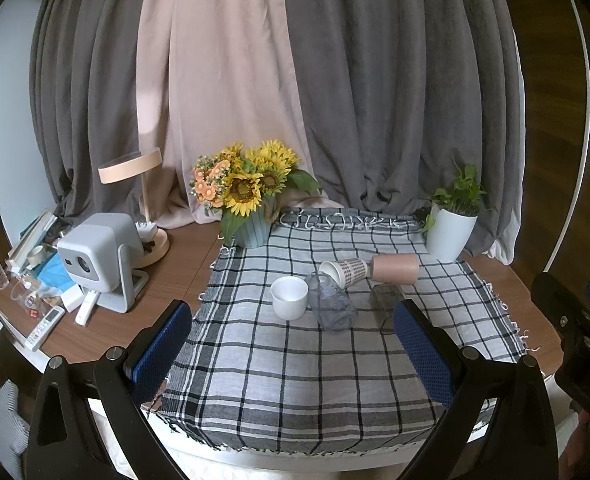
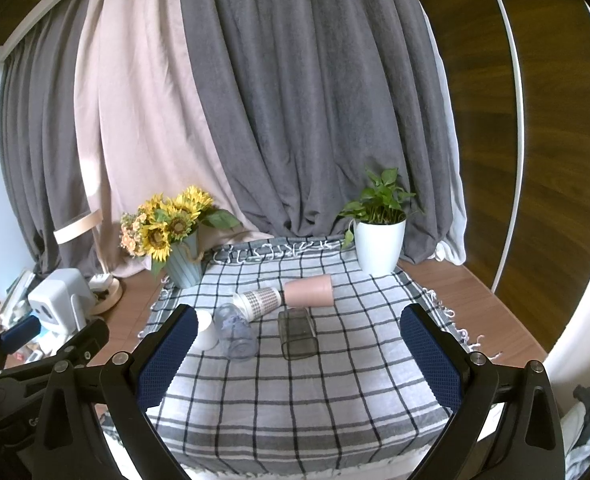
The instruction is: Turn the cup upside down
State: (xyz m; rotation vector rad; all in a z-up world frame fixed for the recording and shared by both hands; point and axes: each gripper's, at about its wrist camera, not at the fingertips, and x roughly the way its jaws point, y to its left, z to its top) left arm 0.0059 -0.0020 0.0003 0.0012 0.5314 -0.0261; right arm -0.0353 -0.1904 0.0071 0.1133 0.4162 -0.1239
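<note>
Several cups sit mid-table on the checked cloth (image 1: pixel 295 380). A white cup (image 1: pixel 289 297) stands upright, mouth up. A clear bluish cup (image 1: pixel 332 303) lies on its side, as do a patterned paper cup (image 1: pixel 345 272), a pink cup (image 1: pixel 395 268) and a dark clear square cup (image 1: pixel 387 295). In the right wrist view: white cup (image 2: pixel 207 330), bluish cup (image 2: pixel 235 332), patterned cup (image 2: pixel 259 301), pink cup (image 2: pixel 309 290), dark cup (image 2: pixel 297 338). My left gripper (image 1: pixel 293 342) and right gripper (image 2: pixel 299 352) are open and empty, short of the cups.
A sunflower vase (image 1: pixel 251 196) and a white potted plant (image 1: pixel 453 224) stand at the cloth's far corners. A projector (image 1: pixel 99 260), lamp (image 1: pixel 135 168), remote (image 1: pixel 45 328) and clutter fill the table's left. Curtains hang behind.
</note>
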